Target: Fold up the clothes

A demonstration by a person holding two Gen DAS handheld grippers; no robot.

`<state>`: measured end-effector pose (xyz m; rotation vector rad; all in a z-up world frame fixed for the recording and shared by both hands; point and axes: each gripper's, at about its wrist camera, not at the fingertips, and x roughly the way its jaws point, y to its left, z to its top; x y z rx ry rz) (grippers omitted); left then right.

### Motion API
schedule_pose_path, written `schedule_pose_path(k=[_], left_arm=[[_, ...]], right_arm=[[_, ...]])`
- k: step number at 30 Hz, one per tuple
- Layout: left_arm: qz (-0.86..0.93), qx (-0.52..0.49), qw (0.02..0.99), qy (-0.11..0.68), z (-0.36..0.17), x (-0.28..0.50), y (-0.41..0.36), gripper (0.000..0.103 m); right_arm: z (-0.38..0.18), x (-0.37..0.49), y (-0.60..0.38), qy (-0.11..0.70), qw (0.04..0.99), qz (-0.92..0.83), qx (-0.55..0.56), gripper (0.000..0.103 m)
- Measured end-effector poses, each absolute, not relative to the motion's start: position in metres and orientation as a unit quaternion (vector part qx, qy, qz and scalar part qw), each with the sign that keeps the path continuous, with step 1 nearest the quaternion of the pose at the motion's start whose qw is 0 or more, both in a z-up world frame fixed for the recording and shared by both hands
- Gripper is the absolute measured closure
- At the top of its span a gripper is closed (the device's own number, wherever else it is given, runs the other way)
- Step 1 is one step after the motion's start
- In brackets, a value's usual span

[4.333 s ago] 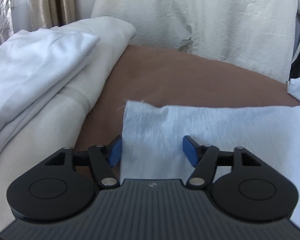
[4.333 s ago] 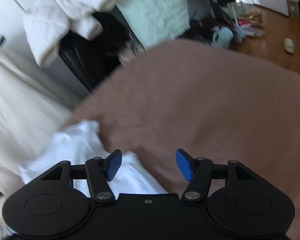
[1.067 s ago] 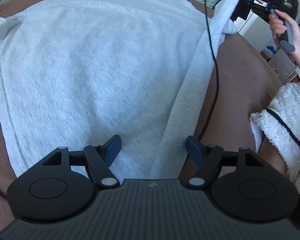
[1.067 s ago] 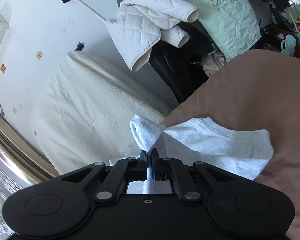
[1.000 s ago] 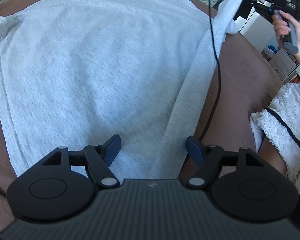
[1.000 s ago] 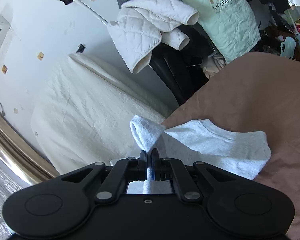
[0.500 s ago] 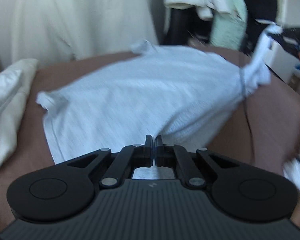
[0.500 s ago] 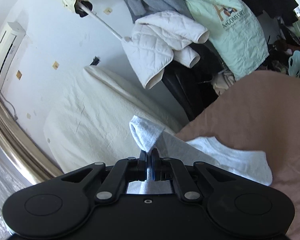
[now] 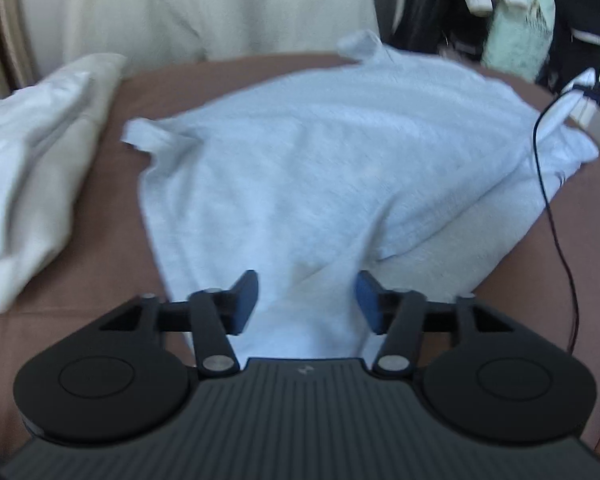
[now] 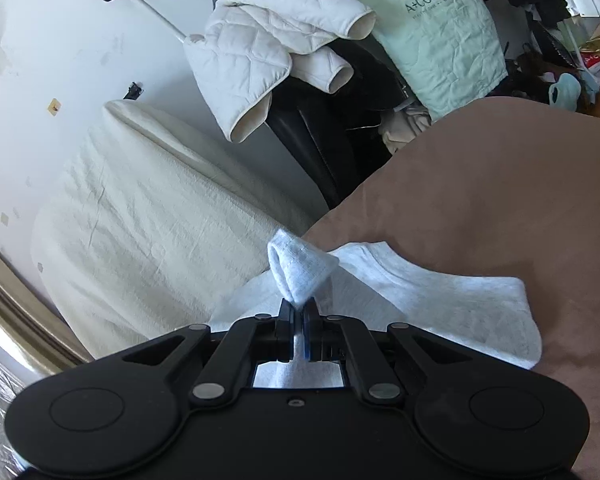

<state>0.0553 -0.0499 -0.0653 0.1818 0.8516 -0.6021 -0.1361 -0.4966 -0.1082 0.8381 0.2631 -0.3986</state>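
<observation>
Fabric of the pale grey T-shirt point(image 9: 320, 160) lies between the left gripper point(image 9: 306, 300) pads, whose jaws have just been opening and now stand apart, clamping nothing; the right gripper point(image 10: 299, 322) pinches a bunched fold of the shirt tight; ahead, the garment spreads soft and rumpled across the brown bedcover point(image 9: 100, 280); left of it sits a folded white pile point(image 9: 32, 168).

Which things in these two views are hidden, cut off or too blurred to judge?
- Left wrist view: near hem of the shirt, hidden under the left gripper.
- Left wrist view: right gripper, tiny and blurred at the edge.
- Right wrist view: shirt body, hidden behind the right gripper.
</observation>
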Motion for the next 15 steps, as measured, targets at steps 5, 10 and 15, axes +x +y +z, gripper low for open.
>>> schedule_pose_path(k=[5,10,15], left_arm=[[-0.308,0.101,0.842,0.431,-0.074,0.049,-0.048,0.039],[-0.303,0.177,0.832,0.431,-0.09,0.043,-0.074,0.091],[-0.284,0.174,0.853,0.403,-0.08,0.041,-0.07,0.099]], right_arm=[[-0.104,-0.127,-0.493,0.144,0.893,-0.188,0.382,0.096],[-0.106,-0.116,-0.494,0.16,0.894,-0.179,0.377,0.091],[-0.118,-0.116,-0.495,0.16,0.875,-0.157,0.429,0.051]])
